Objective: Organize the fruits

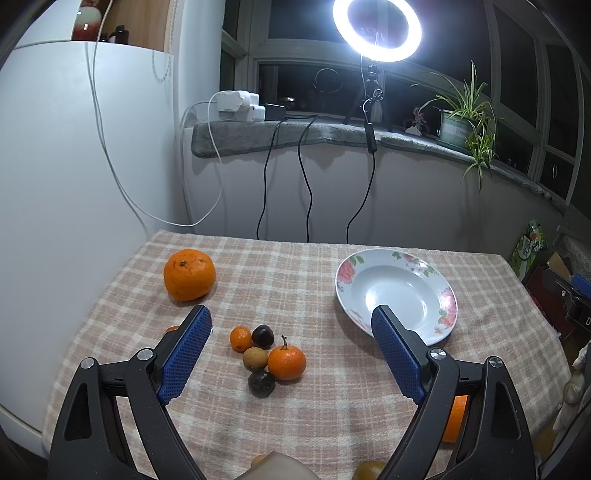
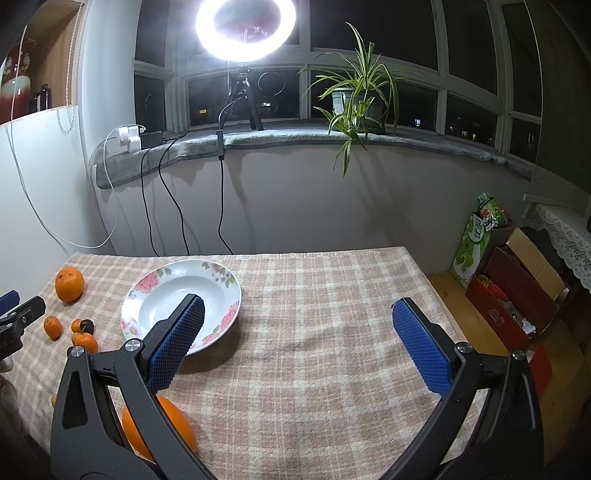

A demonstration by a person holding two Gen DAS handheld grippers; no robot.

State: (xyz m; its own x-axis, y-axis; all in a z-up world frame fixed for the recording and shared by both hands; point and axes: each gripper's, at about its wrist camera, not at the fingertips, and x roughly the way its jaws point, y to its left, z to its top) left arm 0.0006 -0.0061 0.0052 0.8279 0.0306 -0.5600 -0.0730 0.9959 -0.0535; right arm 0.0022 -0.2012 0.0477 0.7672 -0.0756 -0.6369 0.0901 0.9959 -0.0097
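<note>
The left gripper point(image 1: 291, 325) is wide open and holds nothing. Its two blue pads point(image 1: 184, 354) hang above the checked cloth point(image 1: 295, 424). Between them, down on the cloth, sits a little pile of fruit: a small orange with a stem point(image 1: 287, 363), a tiny orange one point(image 1: 240, 338), a tan round one point(image 1: 255, 359) and two dark ones point(image 1: 262, 335) (they all touch or nearly touch).

The flowered plate point(image 1: 436, 280) is our landmark. It is white with pink flowers on the rim, and it has no fruit in it. The little pile is to the left of the plate, a bit nearer to the camera. The big orange point(image 1: 189, 274) is far to the left of the plate, by itself, on the far side of the pile. Another orange point(image 1: 455, 417) peeks out from behind the left gripper's right arm, nearer than the plate.

The right gripper point(image 2: 299, 310) is wide open too, with nothing in it. Its left pad point(image 2: 177, 339) hangs in front of the plate's near rim, and its right pad is over bare cloth, well to the right of the plate. A big orange point(image 2: 177, 424) lies nearer than the plate, partly hidden behind this gripper's left arm.

Behind the plate, up on the window sill, a ring light point(image 1: 376, 29) shines, and a potted plant point(image 1: 461, 122) stands to its right.
</note>
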